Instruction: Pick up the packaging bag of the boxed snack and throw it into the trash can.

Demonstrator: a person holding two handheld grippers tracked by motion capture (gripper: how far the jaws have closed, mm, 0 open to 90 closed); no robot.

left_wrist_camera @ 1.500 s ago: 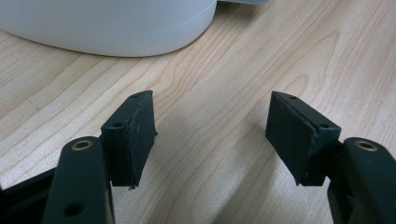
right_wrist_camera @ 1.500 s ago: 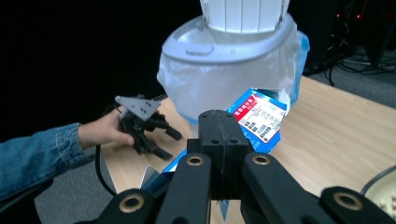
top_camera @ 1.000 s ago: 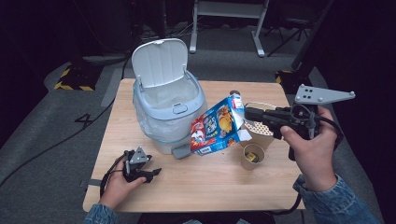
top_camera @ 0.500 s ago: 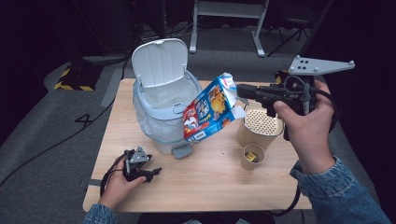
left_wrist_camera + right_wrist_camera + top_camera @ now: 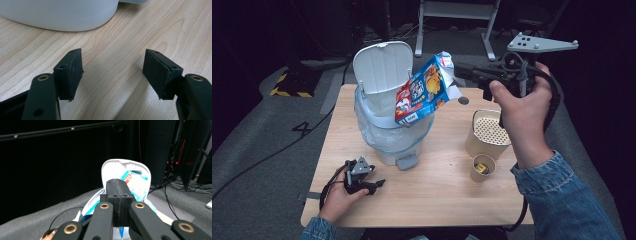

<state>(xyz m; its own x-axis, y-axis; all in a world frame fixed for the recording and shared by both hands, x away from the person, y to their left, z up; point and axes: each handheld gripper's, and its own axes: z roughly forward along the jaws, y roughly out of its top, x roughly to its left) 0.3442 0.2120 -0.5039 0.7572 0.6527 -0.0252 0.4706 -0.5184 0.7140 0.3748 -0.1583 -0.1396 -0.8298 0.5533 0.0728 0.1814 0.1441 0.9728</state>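
Observation:
A blue and red snack box [image 5: 424, 92] hangs tilted over the mouth of the white pedal bin [image 5: 387, 135], whose lid [image 5: 382, 67] stands up behind it. My right gripper [image 5: 452, 70] is shut on the box's upper edge, reaching in level from the right. In the right gripper view the jaws [image 5: 119, 185] are pressed together, with the box [image 5: 136, 182] and the bin lid [image 5: 112, 167] just beyond them. My left gripper [image 5: 377, 184] lies on the table near its front left; its jaws [image 5: 113, 72] stand open with nothing between them, close to the bin's base [image 5: 62, 15].
A tall paper cup with a perforated top [image 5: 487, 135] and a small cup holding something yellow [image 5: 482, 167] stand on the wooden table [image 5: 437, 205] below my right hand. Dark floor and cables surround the table.
My right gripper has carried the box up and to the left, from beside the cups to above the bin's opening. The left gripper has stayed where it was.

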